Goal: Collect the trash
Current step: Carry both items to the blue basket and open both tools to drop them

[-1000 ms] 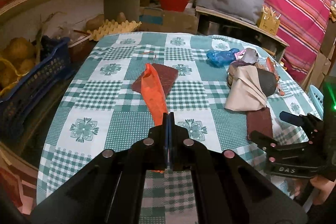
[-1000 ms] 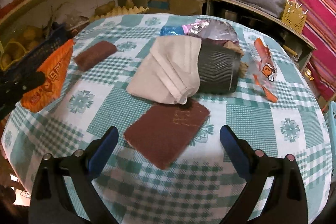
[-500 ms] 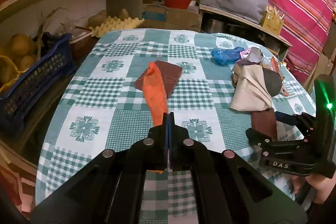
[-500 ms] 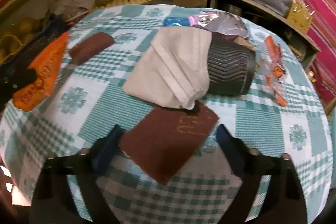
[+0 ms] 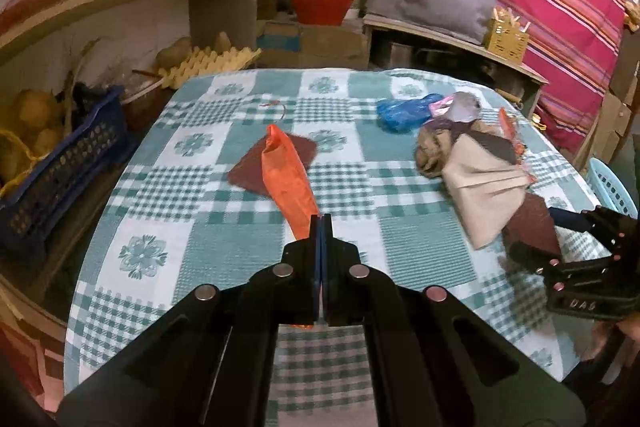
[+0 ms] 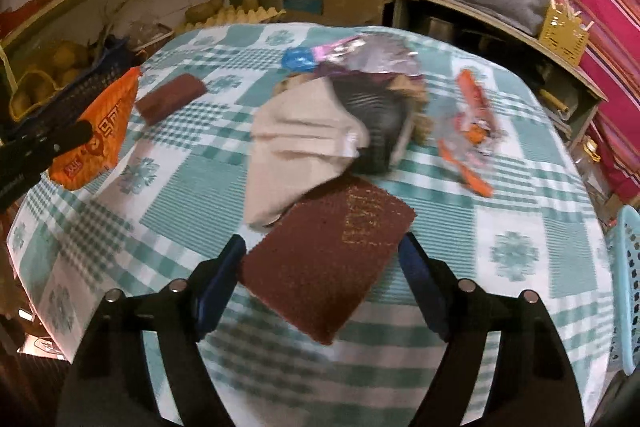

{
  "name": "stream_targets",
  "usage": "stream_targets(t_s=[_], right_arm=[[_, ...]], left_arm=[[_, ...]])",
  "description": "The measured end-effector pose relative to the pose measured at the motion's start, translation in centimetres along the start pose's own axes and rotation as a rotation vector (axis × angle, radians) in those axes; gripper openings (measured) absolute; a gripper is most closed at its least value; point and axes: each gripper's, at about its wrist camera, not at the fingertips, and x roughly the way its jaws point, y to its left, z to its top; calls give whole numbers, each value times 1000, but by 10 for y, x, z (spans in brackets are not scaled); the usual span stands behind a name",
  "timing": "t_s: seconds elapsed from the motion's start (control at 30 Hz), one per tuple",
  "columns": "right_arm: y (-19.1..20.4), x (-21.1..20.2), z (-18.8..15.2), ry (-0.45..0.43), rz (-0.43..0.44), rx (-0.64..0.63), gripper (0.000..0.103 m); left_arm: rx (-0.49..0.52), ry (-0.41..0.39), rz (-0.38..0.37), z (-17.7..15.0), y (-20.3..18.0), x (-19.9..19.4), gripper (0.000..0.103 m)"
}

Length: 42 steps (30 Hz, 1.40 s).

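Trash: scattered over the table (image 5: 224, 235), which wears a green-and-white checked cloth; most pieces are heaped together at the far right side.
Table: round-edged, largest item in view; a blue crate (image 5: 60, 171) stands off its left edge and a pale blue basket (image 6: 628, 287) off its right edge.
Beige cloth (image 6: 296, 151): crumpled, draped over a dark ribbed cup (image 6: 384, 123) lying on its side in the heap.
Brown pad, near (image 6: 328, 259): flat rectangle with gold lettering, one corner tucked under the beige cloth; sits between the fingers of the right gripper (image 6: 322, 283).
Right gripper: jaws have just been closing around the near pad; the blue pads meet its left and right edges, so it appears gripped, though blur leaves contact unsure.
Orange wrapper (image 5: 288, 183): long foil packet, lifted off the cloth, pinched at its lower end.
Left gripper (image 5: 321, 227): jaws clamped fully together on the orange wrapper.
Brown pad, far (image 5: 256, 167): lies flat at table centre, behind the wrapper.
Blue bag (image 5: 404, 113): crumpled, at the heap's far end, touching a silver foil wrapper (image 5: 464, 105).
Orange-and-clear wrapper (image 6: 468, 131): apart, right of the cup.
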Motion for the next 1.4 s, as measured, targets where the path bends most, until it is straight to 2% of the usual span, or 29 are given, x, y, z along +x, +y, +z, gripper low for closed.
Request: stream_targets(t_s=[0.27,0.47,0.8,1.07,1.4], right_arm=[[-50,-23,-2,-49,-58,36,77],[-84,-30,-4,-87,-41,115,77],[-135,-59,-8,-173,-76,154,77],[-214,-83,-26,-207,-147,284,77],[-311,-114,-72,-236,-247,460,77]], left_arm=[[25,-40,-40,10,-30,-6,0],[46,-48,-71,13,-47,-6,0],[102,-70,-130,19,-92,-4,0],[169,-120,-216,35,-167,-6,0],[244,-137,-350,42,-279,1,0]])
